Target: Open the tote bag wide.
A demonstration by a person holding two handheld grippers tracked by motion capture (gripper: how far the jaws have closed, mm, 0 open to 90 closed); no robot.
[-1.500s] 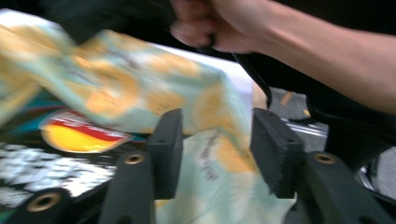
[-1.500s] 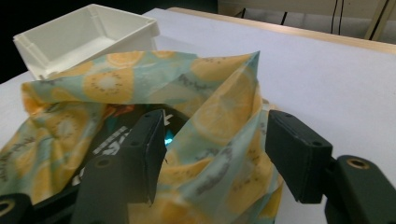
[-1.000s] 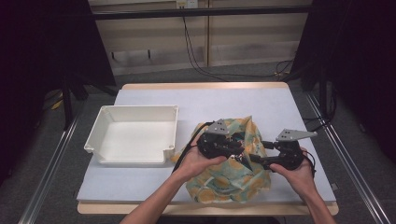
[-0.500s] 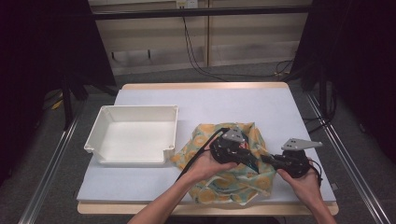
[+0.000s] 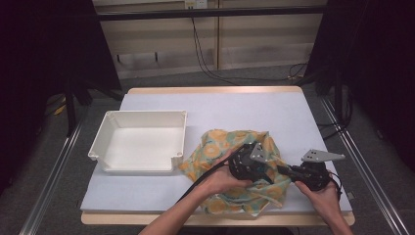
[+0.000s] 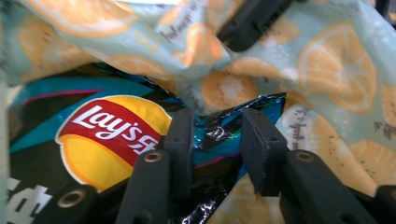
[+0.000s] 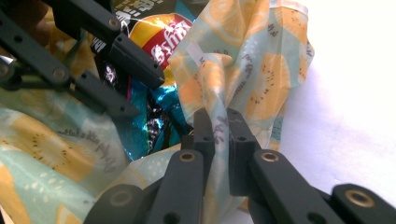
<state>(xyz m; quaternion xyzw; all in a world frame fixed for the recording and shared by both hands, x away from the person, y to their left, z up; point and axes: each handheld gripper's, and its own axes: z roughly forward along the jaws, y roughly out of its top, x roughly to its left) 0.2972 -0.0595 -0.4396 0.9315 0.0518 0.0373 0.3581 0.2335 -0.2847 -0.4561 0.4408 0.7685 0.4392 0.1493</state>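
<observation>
At bag (image 5: pixel 230 147) edge, R tongs (image 7: pixel 219 126).

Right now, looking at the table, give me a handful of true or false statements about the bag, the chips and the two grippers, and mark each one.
1. The white tray has nothing in it. True.
2. The right gripper pinches the fruit-print cloth bag. True.
3. The chip packet lies in the tray. False: it sits inside the cloth bag.
4. The left gripper is clamped shut on the cloth. False: its jaws stand open around the packet's crinkled edge.
5. The bag lies right of the tray. True.
</observation>
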